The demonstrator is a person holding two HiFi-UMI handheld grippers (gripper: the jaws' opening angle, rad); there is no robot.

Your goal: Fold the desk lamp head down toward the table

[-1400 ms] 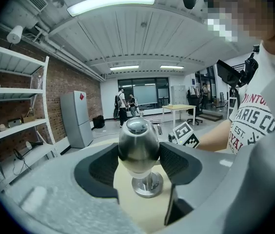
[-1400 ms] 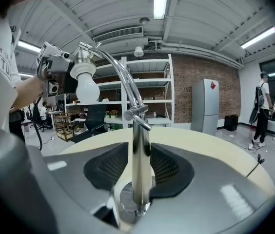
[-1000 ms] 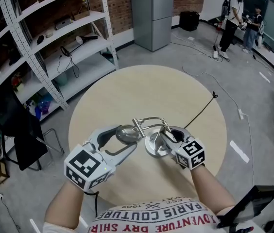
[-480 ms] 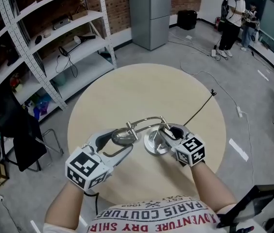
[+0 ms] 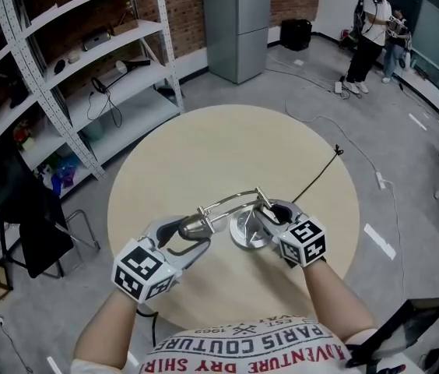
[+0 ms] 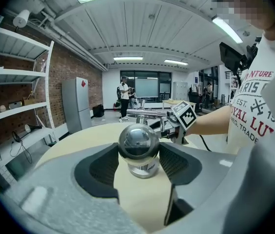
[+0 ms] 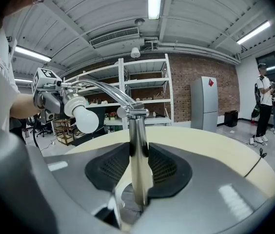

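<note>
The desk lamp (image 5: 239,213) is stood on the desk (image 5: 227,146). Its round base (image 5: 244,234) is used below as the reference point. The upright post (image 7: 137,130) that rises from the base is pinched between the jaws of the right tool (image 7: 138,172), just above the base. The lamp head (image 6: 138,141), a chrome dome, is clamped at its sides by the pads of the left tool (image 5: 187,236), to the left of the base as seen in the head view. A white bulb (image 7: 86,120) is seen protruding from the head in the right gripper view. A dark cord (image 5: 317,179) is led from the base toward the far right edge of the desk.

Compared with one second ago, the lamp head has been carried lower and nearer to the person. It now sits further to the left of the base, and the curved arm (image 5: 227,199) is laid flatter over the base. The left tool has been lowered together with the head, and its hold on the dome is unchanged. The right tool, the post and the base have not been displaced.

The fold is judged to be under way but not complete, since the head appears to be held clear of the desk beside the base. The base is being steadied so that the hinge alone is worked. A continued downward sweep of the head is called for. The polished round dome may slip from the pads, so a firm hold is advised.
</note>
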